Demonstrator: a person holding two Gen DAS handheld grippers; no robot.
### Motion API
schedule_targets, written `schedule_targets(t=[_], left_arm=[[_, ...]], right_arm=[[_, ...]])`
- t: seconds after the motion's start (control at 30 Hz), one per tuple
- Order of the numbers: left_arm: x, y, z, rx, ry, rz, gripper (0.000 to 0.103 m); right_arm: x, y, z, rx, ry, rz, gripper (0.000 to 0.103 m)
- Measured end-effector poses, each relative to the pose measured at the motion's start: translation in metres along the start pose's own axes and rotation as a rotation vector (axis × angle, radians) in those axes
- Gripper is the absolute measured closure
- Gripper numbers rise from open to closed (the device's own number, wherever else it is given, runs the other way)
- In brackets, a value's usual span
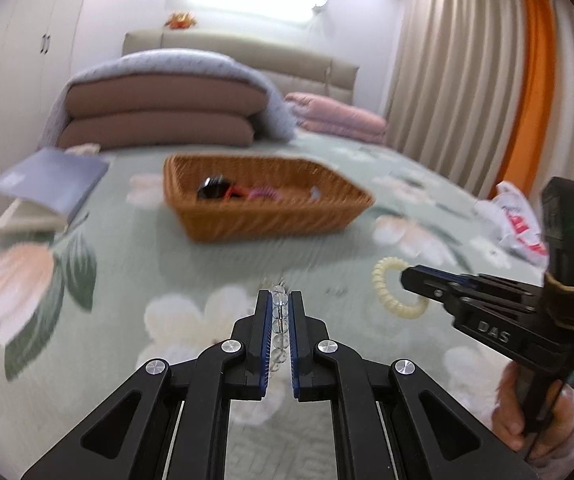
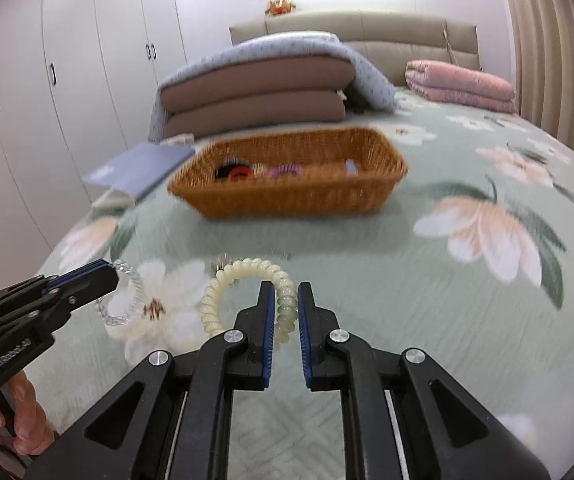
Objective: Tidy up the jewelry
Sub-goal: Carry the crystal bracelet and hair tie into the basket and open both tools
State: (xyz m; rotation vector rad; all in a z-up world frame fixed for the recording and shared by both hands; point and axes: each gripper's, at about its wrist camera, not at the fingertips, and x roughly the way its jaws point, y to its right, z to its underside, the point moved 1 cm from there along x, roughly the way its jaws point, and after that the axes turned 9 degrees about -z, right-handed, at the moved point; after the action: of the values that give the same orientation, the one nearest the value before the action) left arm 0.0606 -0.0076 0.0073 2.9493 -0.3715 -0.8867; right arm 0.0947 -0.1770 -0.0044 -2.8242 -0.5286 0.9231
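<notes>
My left gripper (image 1: 280, 300) is shut on a clear bead bracelet (image 1: 279, 320), held just above the bedspread; the bracelet also shows in the right wrist view (image 2: 127, 296) hanging from the left gripper (image 2: 109, 276). My right gripper (image 2: 285, 300) is shut on a cream spiral hair tie (image 2: 243, 280), which also shows in the left wrist view (image 1: 387, 284) at the right gripper's tip (image 1: 407, 278). A wicker basket (image 1: 327, 216) (image 2: 387, 168) stands farther up the bed and holds a black clip, a red item and a purple spiral tie.
A blue-grey book (image 1: 51, 180) lies left of the basket on a folded cloth. Folded brown and blue quilts (image 2: 259, 92) and a pink quilt (image 2: 463, 84) lie near the headboard. A white plastic bag (image 1: 515, 216) sits at the bed's right edge.
</notes>
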Motion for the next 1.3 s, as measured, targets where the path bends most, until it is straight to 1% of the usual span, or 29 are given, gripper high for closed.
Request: schedule_targets(t=[0.07, 0.17, 0.23, 0.3, 0.4, 0.47, 0.53, 0.63, 0.67, 0.7, 0.8, 0.87, 0.93, 1.0, 1.07, 1.1, 1.13, 1.2, 1.23, 1.3], left_arm=[[-0.004, 0.002, -0.013, 0.011, 0.029, 0.023, 0.095], [-0.003, 0.003, -0.042, 0.019, 0.071, 0.045, 0.095], [0.003, 0.001, -0.069, 0.012, 0.103, 0.072, 0.095], [0.014, 0.001, -0.091, 0.007, 0.123, 0.092, 0.095], [0.045, 0.0, -0.13, -0.021, 0.145, 0.121, 0.095], [0.065, -0.002, -0.143, -0.045, 0.157, 0.136, 0.095], [0.091, -0.005, -0.153, -0.08, 0.166, 0.154, 0.095], [0.132, -0.009, -0.15, -0.131, 0.13, 0.172, 0.096], [0.144, -0.01, -0.145, -0.14, 0.11, 0.178, 0.096], [0.16, -0.009, -0.138, -0.139, 0.077, 0.173, 0.096], [0.185, -0.006, -0.124, -0.127, 0.012, 0.145, 0.096], [0.19, -0.004, -0.12, -0.127, -0.003, 0.144, 0.096], [0.188, -0.001, -0.117, -0.118, -0.001, 0.142, 0.095], [0.187, 0.0, -0.116, -0.116, -0.007, 0.131, 0.095], [0.185, -0.001, -0.115, -0.117, -0.011, 0.135, 0.092], [0.183, -0.002, -0.115, -0.119, -0.008, 0.138, 0.086], [0.181, -0.003, -0.115, -0.122, 0.003, 0.136, 0.074], [0.17, -0.007, -0.115, -0.134, 0.046, 0.123, 0.057], [0.165, -0.009, -0.116, -0.137, 0.069, 0.122, 0.057], [0.159, -0.011, -0.117, -0.143, 0.087, 0.126, 0.057]], right_arm=[[-0.001, 0.005, -0.012, 0.007, 0.019, -0.005, 0.09], [-0.002, 0.012, -0.032, 0.018, 0.051, -0.011, 0.09], [0.0, 0.017, -0.049, 0.017, 0.073, -0.015, 0.09], [0.007, 0.021, -0.069, 0.0, 0.094, 0.005, 0.09], [0.027, 0.03, -0.102, -0.009, 0.113, 0.031, 0.09], [0.046, 0.042, -0.122, 0.018, 0.117, 0.032, 0.09], [0.067, 0.056, -0.134, 0.052, 0.115, 0.024, 0.09], [0.102, 0.081, -0.137, 0.097, 0.11, 0.044, 0.09], [0.112, 0.089, -0.134, 0.117, 0.089, 0.044, 0.09], [0.122, 0.096, -0.129, 0.141, 0.064, 0.034, 0.09], [0.139, 0.107, -0.124, 0.181, 0.022, 0.014, 0.09], [0.145, 0.108, -0.122, 0.18, 0.009, 0.006, 0.09], [0.15, 0.108, -0.12, 0.161, 0.0, 0.032, 0.089], [0.152, 0.108, -0.118, 0.175, -0.004, -0.002, 0.089], [0.149, 0.109, -0.116, 0.191, 0.01, -0.016, 0.088], [0.148, 0.108, -0.116, 0.19, 0.018, -0.022, 0.087], [0.146, 0.109, -0.115, 0.191, 0.023, -0.023, 0.086], [0.144, 0.11, -0.114, 0.191, 0.031, -0.026, 0.086], [0.143, 0.109, -0.114, 0.187, 0.035, -0.025, 0.086], [0.142, 0.107, -0.113, 0.18, 0.033, -0.02, 0.086]])
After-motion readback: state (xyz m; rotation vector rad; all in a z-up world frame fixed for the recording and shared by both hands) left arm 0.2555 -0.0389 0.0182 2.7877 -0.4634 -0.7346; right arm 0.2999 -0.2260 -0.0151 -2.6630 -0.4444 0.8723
